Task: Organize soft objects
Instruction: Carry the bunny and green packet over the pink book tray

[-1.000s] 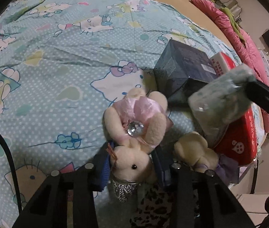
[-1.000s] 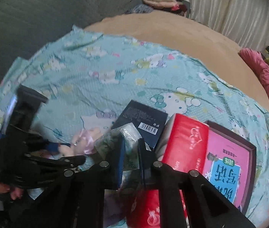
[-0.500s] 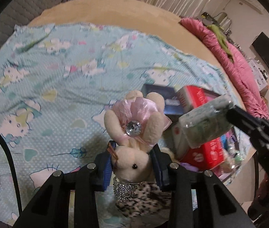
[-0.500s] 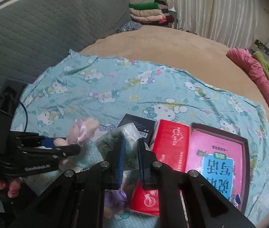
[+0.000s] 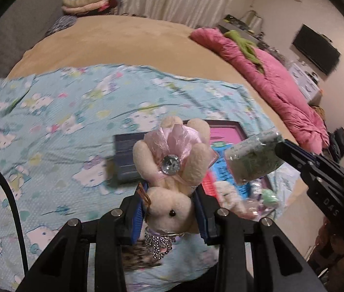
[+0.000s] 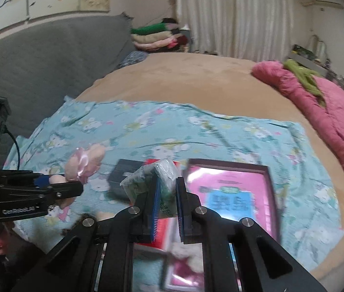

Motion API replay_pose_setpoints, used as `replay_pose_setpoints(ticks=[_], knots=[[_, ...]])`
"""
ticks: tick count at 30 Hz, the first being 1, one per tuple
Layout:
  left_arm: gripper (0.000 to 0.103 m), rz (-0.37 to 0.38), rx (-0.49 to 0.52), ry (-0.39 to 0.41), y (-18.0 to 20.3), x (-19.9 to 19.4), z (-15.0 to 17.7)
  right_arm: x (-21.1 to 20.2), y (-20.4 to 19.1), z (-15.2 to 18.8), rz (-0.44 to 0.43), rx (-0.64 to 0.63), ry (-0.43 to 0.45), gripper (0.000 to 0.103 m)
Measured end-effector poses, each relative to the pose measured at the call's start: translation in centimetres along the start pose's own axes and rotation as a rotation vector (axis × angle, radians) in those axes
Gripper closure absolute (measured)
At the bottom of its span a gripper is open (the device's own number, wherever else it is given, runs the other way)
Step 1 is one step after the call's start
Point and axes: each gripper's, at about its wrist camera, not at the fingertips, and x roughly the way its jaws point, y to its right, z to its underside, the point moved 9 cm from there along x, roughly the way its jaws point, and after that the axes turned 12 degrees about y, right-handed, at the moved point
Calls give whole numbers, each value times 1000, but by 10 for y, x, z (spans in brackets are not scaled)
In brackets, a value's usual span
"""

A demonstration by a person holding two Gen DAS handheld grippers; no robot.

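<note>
My left gripper (image 5: 169, 209) is shut on a cream plush bunny (image 5: 172, 170) with a pink bow and a gem, held well above the blue cartoon-print sheet (image 5: 62, 121). It also shows in the right wrist view (image 6: 84, 165). My right gripper (image 6: 167, 194) is shut on a soft green-and-white plastic packet (image 6: 154, 182), held in the air; in the left wrist view the packet (image 5: 252, 155) is to the right of the bunny. Another cream plush toy (image 5: 227, 194) lies on the sheet below.
A dark blue box (image 5: 125, 155), a red package (image 6: 162, 226) and a dark-framed tray with a pink-and-blue pack (image 6: 230, 189) lie on the sheet. The tan bed (image 5: 123, 39) extends behind, with a pink quilt (image 5: 269, 82) at right and folded clothes (image 6: 157, 36) far back.
Both grippers have risen high above the bed with their objects still held. The view now tilts up to show the room. The boxes and second plush stay on the sheet.
</note>
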Motion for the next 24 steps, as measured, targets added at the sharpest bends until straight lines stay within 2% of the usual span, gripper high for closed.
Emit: replay_pose_setpoints(ticks=[7, 13, 17, 24], knots=[[66, 43, 92, -20, 59, 8, 3, -33, 56, 8, 68, 74, 19, 90], [66, 70, 169, -63, 102, 21, 21, -49, 88, 18, 98, 127, 31, 90], [66, 74, 208, -105, 121, 34, 37, -54, 99, 25, 110, 155, 33, 90], [66, 64, 251, -177, 132, 59, 61, -47, 113, 44, 119, 214, 4, 90]])
